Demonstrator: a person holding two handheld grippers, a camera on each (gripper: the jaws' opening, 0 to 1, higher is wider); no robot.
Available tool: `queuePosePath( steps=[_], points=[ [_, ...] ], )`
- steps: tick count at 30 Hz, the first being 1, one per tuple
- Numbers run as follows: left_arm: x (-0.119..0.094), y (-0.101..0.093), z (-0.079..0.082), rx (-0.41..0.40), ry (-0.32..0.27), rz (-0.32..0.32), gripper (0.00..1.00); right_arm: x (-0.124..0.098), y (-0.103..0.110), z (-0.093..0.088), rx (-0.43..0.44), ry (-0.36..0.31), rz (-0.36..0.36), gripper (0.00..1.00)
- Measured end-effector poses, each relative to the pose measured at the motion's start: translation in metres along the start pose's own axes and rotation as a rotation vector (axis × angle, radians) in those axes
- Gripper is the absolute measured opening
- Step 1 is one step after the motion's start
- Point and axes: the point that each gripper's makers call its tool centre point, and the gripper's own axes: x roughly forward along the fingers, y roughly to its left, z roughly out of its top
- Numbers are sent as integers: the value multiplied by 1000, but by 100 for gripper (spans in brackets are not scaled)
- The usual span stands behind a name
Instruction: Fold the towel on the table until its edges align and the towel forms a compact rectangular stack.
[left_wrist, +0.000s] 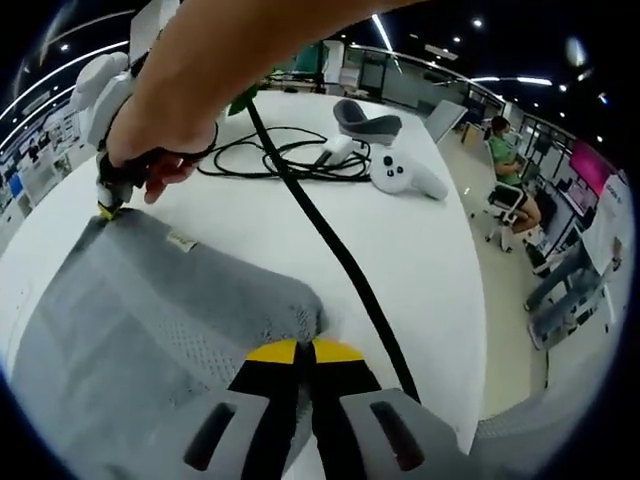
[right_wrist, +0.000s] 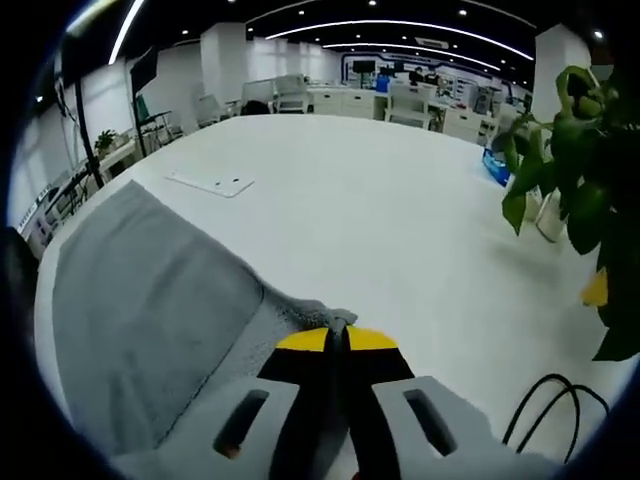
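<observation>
A grey towel (left_wrist: 150, 320) lies spread on the white table (left_wrist: 400, 240). In the left gripper view my left gripper (left_wrist: 305, 352), with yellow-tipped jaws pressed together, is shut on the towel's near edge. At the towel's far corner a hand holds my right gripper (left_wrist: 106, 207), its tip pinching the cloth. In the right gripper view the right gripper (right_wrist: 337, 340) is shut on a bunched corner of the towel (right_wrist: 150, 300), which stretches away to the left over the table (right_wrist: 380, 210).
A black cable (left_wrist: 330, 240) crosses the table beside the towel, with a coil, a white controller (left_wrist: 405, 175) and a grey headset (left_wrist: 365, 122) behind. A flat white card (right_wrist: 212, 183) and a potted plant (right_wrist: 570, 160) stand on the table. People sit beyond the edge.
</observation>
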Motion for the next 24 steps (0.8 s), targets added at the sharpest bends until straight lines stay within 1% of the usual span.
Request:
queuePosePath(
  steps=[5, 10, 12, 15, 17, 19, 20, 24],
  points=[
    [-7, -1, 8, -37, -18, 0, 2, -10, 0, 7, -9, -10, 5, 2],
    [-18, 4, 13, -40, -31, 5, 2, -23, 0, 19, 38, -34, 12, 2],
    [-24, 6, 17, -3, -37, 13, 2, -29, 2, 26, 45, -44, 11, 2],
    [-35, 7, 23, 8, -60, 18, 2, -35, 5, 36, 45, -55, 6, 2],
    [-41, 11, 24, 27, -65, 31, 2, -39, 7, 44, 58, -67, 1, 2],
    [-48, 15, 23, 20, -72, 42, 2, -43, 10, 53, 83, -84, -2, 2],
    [-54, 18, 24, 10, -86, 54, 2, -45, 11, 57, 91, -90, -2, 2],
    [-76, 27, 24, -13, -124, 79, 2, -53, 22, 75, 102, -112, -5, 2]
  ],
)
